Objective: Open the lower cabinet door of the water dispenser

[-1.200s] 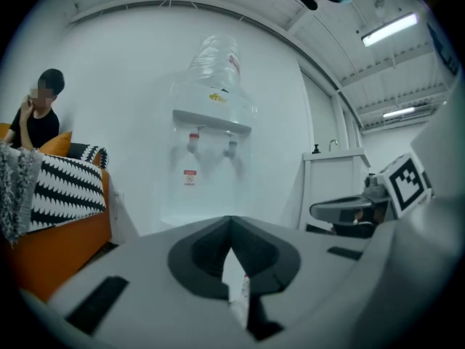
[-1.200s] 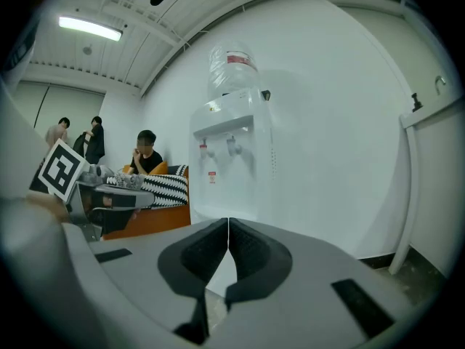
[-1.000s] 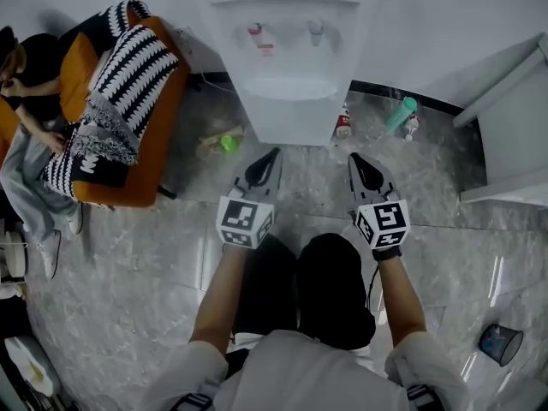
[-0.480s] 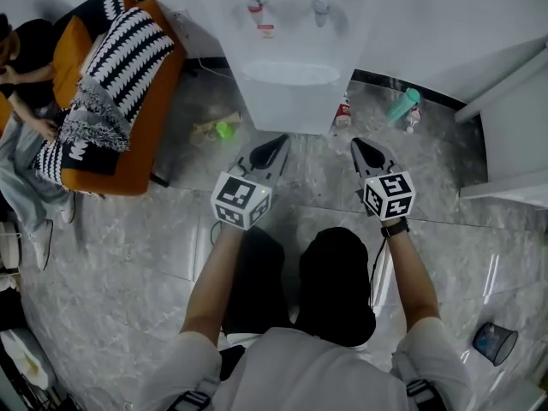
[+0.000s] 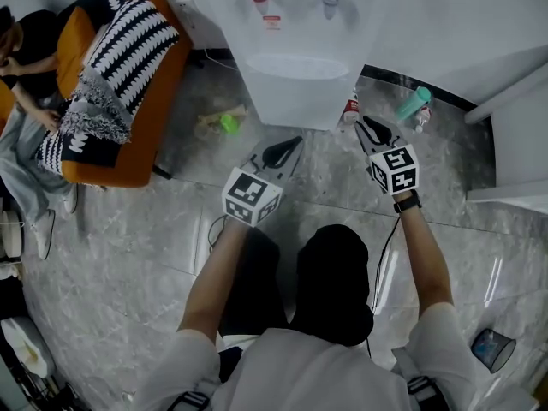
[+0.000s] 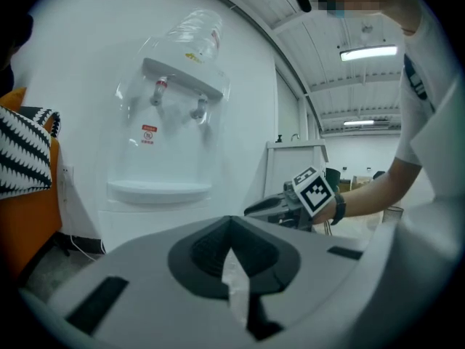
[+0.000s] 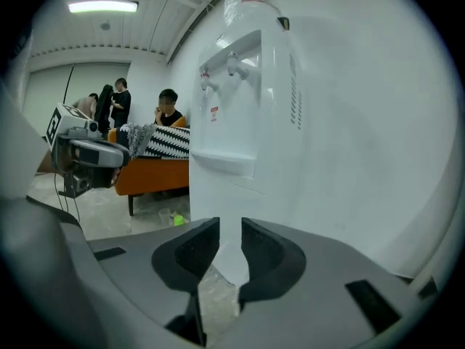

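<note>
Right tongs opening, left tongs together, facing water dispenser

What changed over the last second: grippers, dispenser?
Both grippers moved closer to the water dispenser, the right gripper further, toward its right front corner. Its jaws are opening, with nothing between them. The left gripper stays shut and empty. Nothing is touched yet; the dispenser and the orange sofa are as before.

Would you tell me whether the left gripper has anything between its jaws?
No, the jaws of the left gripper are together with nothing between them.
</note>
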Demonstrator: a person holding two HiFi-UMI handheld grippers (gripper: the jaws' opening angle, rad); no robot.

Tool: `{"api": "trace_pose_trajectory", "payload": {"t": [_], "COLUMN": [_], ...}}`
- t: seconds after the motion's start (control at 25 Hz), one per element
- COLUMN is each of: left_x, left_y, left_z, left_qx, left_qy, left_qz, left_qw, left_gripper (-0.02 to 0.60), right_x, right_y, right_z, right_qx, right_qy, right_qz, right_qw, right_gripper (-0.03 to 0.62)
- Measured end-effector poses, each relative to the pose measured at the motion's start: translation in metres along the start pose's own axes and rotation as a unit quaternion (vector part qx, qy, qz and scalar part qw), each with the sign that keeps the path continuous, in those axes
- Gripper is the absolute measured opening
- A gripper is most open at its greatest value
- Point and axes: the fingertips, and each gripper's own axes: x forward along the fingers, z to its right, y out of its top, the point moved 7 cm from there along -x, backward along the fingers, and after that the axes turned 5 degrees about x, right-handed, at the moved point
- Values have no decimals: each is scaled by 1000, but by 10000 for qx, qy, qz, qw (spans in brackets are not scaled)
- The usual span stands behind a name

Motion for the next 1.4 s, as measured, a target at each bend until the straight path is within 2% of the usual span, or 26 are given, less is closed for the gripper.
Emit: {"api": "trace_pose_trajectory", "payload": {"t": [0.08, 0.24, 0.36, 0.56, 0.72, 0.8, 1.0, 1.2, 1.4], "left_x": [1, 3, 7, 11, 12, 13, 11, 1, -9], "left_y": [-4, -12, -16, -15, -14, -13, -11, -12, -12], "left_z": [0, 1, -2, 3, 2, 1, 0, -2, -8], "left_qx": [29, 71, 58, 102, 145, 164, 175, 218, 201], "left_qy": [-14, 12, 63, -8, 6, 17, 64, 109, 181], "left_qz": [-62, -168, -223, -266, -331, -344, -360, -393, -397], "left_qw": [10000, 9998, 9997, 9996, 9993, 9993, 9992, 9989, 9988], "left_gripper": [11, 11, 11, 11, 11, 11, 11, 11, 11], "right_x": [11, 30, 45, 67, 89, 99, 119, 122, 120], "right_y": [-2, -6, -2, 5, 7, 9, 20, 21, 22], "right_z": [4, 18, 32, 54, 63, 67, 73, 71, 70], "right_qx": [-102, -219, -351, -122, 336, 401, 458, 250, 304], "right_qy": [148, 375, 550, 754, 1027, 1054, 1134, 1119, 1004], "right_qz": [-107, -228, -169, -181, -217, -231, -249, -332, -238], "right_qw": [9998, 9988, 9977, 9969, 9939, 9934, 9922, 9928, 9942], "right_gripper": [114, 169, 183, 236, 299, 318, 322, 322, 290]}}
